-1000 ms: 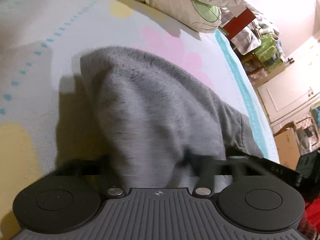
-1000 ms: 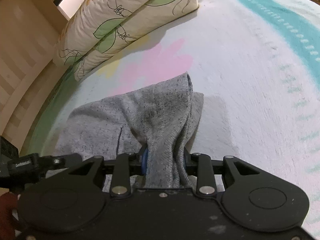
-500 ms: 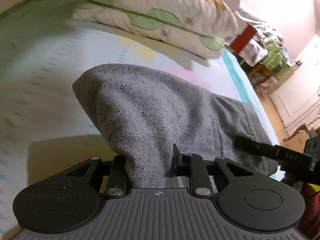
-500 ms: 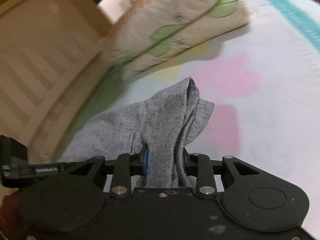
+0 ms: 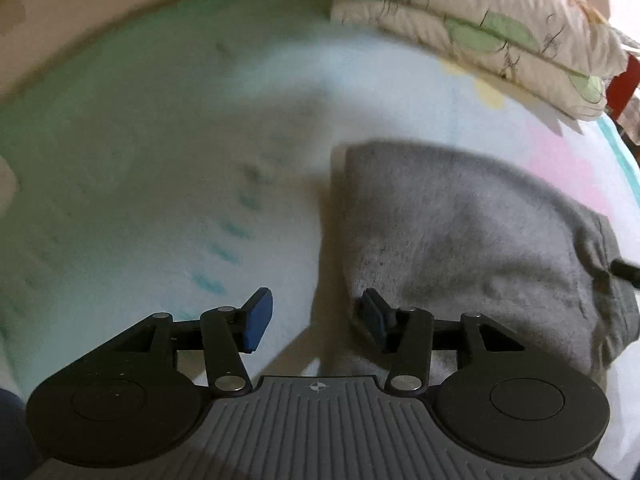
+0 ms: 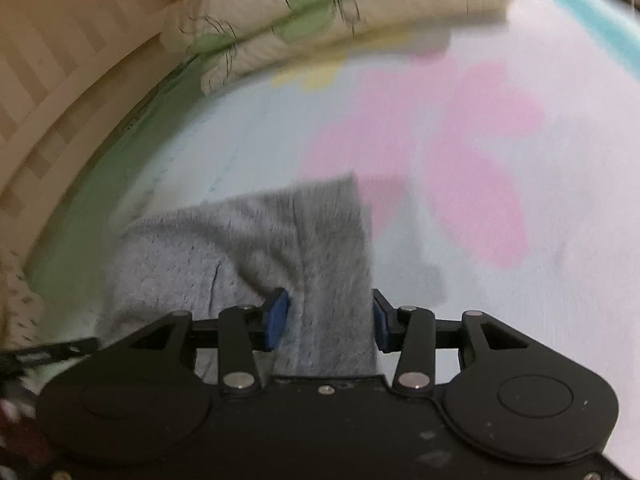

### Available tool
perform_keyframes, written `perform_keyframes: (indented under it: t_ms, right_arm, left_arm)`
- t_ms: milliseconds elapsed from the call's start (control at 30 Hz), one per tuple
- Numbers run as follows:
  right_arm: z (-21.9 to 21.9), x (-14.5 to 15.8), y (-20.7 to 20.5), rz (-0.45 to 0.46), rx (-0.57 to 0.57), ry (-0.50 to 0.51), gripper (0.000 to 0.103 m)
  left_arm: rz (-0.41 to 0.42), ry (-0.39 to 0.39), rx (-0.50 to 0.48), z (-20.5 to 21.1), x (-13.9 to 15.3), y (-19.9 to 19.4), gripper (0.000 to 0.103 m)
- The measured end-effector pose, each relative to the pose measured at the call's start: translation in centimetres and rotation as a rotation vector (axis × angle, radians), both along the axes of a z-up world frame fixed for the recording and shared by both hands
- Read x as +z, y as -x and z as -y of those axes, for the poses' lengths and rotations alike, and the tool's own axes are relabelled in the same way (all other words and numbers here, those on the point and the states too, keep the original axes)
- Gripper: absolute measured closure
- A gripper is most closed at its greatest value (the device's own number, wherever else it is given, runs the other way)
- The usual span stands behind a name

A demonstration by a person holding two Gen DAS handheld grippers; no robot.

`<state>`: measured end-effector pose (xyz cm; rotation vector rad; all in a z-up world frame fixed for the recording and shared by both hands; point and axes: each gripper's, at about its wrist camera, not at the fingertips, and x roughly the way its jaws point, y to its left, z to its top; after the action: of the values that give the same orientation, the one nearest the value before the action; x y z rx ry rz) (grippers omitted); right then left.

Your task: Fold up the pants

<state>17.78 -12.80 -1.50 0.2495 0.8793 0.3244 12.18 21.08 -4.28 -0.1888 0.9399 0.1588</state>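
Since the earlier frames both claws have let go: the left claw [image 5: 316, 320], which had the grey knit pants [image 5: 460, 240] pinched up in a peak, has swung off toward the wooden side of the bed, and its jaws have just been opening, so they now stand partly apart with only bedsheet between them. Its right blue pad [image 5: 374, 320] sits just at the near left edge of the folded pants, while the left pad hangs over bare sheet. The right claw [image 6: 326, 320] has likewise just been opening its jaws; a ridge of the grey fabric [image 6: 280, 248] lies between the blue pads [image 6: 276, 318], but they stand wider than before and do not appear to press it, though blur makes the contact uncertain. The pants lie as a flat folded bundle on the pale bedsheet with pink, yellow and teal shapes [image 6: 460, 160], toward the near edge of the bed. Beyond them, at the far end, two cream pillows with green leaf print [image 5: 480, 28] are stacked, and a light wooden bed frame [image 6: 60, 100] runs along the left side.
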Motion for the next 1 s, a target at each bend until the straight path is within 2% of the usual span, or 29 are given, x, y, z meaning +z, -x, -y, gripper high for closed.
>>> perform_keyframes:
  t_ms: [67, 133, 233, 300, 333, 367, 400, 433, 467, 500, 567, 667, 767, 833, 900, 1000]
  right_arm:
    - [-0.2, 2.2, 1.1, 0.108, -0.013, 0.042, 0.055]
    - [-0.7, 3.5, 2.1, 0.201, 0.019, 0.032, 0.056]
    - [-2.4, 4.2, 4.8, 0.266, 0.13, 0.04, 0.065]
    - [-4.0, 2.5, 5.6, 0.232, 0.21, 0.076, 0.078]
    - [-4.8, 1.2, 6.0, 0.204, 0.232, 0.098, 0.078]
    - [-5.1, -0.3, 6.2, 0.155, 0.249, 0.129, 0.079]
    - [-5.4, -1.9, 6.2, 0.101, 0.254, 0.166, 0.084]
    - [-5.4, -2.9, 6.4, 0.1, 0.25, 0.168, 0.085]
    - [-5.0, -2.9, 6.6, 0.124, 0.242, 0.149, 0.085]
    - [-4.9, -2.6, 6.4, 0.104, 0.236, 0.142, 0.085]
    - [-4.2, -1.6, 6.2, 0.102, 0.226, 0.117, 0.084]
    - [-4.0, 0.3, 5.7, 0.204, 0.209, 0.108, 0.083]
    - [-4.1, 1.0, 3.1, 0.215, 0.163, 0.084, 0.082]
    - [-4.6, 0.7, 0.9, 0.218, 0.139, 0.093, 0.082]
    - [-4.7, 0.1, -1.2, 0.208, 0.115, 0.121, 0.082]
    - [-4.1, -1.0, -3.6, 0.141, 0.089, 0.136, 0.083]
  left_arm:
    - [0.07, -0.015, -0.017, 1.3, 1.4, 0.7, 0.056]
    - [0.121, -0.005, -0.044, 3.0, 2.0, 1.6, 0.056]
    - [0.133, -0.018, -0.121, 5.5, 0.9, 3.1, 0.056]
    - [0.077, -0.035, -0.173, 7.0, -1.0, 3.3, 0.055]
    - [0.02, -0.03, -0.18, 7.3, -2.3, 3.3, 0.054]
    - [0.0, -0.026, -0.182, 7.5, -3.2, 3.5, 0.053]
    - [0.032, -0.043, -0.192, 7.7, -3.4, 4.0, 0.053]
    - [0.024, -0.047, -0.2, 7.7, -3.1, 3.9, 0.053]
    - [0.011, -0.037, -0.2, 7.6, -2.7, 3.6, 0.054]
    - [0.013, -0.022, -0.192, 7.3, -2.1, 3.4, 0.054]
    - [0.05, -0.008, -0.183, 7.0, -0.7, 2.5, 0.054]
    - [0.118, -0.01, -0.177, 6.7, 1.3, -0.1, 0.054]
    - [0.148, 0.004, -0.171, 6.9, 1.8, -3.6, 0.053]
    - [0.151, -0.014, -0.174, 7.2, 1.4, -6.3, 0.053]
    - [0.121, -0.028, -0.161, 7.5, 0.3, -9.1, 0.053]
    - [0.057, -0.001, -0.14, 6.8, -2.1, -11.8, 0.051]
